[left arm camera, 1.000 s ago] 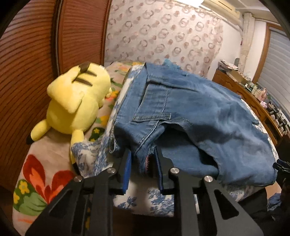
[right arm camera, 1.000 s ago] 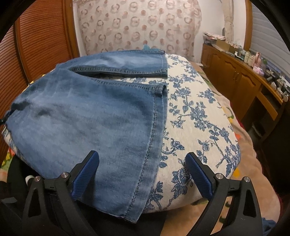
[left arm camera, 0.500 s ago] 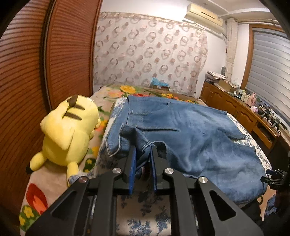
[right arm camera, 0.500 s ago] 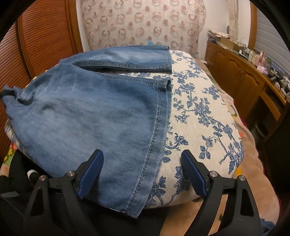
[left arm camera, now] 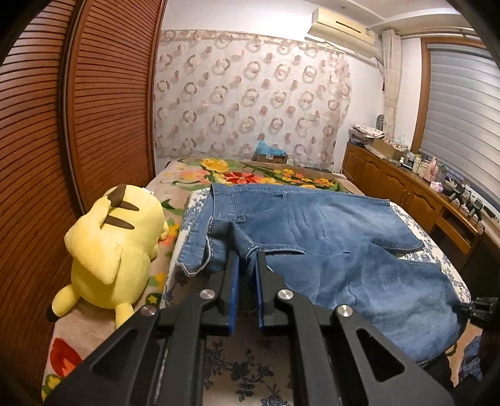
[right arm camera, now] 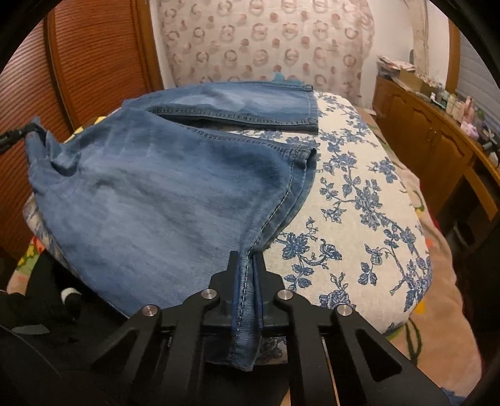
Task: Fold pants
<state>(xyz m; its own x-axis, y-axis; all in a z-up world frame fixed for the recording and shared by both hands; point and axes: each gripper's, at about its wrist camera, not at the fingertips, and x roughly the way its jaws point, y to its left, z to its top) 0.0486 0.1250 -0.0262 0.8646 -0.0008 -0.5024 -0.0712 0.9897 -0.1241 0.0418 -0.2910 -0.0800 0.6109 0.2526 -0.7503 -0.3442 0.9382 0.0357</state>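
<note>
My left claw (left arm camera: 247, 265) pinching jeans (left arm camera: 328, 243) waistband at 6 o'clock; my right claw (right arm camera: 247, 268) pinching hem; plush (left arm camera: 115, 246) at 9 o'clock.

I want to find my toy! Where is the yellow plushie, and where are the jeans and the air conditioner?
yellow plushie (left arm camera: 111, 250), left wrist view, on its back.
jeans (right arm camera: 150, 200), right wrist view, on the near leg's faded middle.
air conditioner (left arm camera: 340, 23), left wrist view, on its front panel.

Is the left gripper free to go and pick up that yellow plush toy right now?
Probably not as things stand: the left gripper is shut on the jeans. The plush toy lies close beside it, nothing between, but it must release first.
</note>
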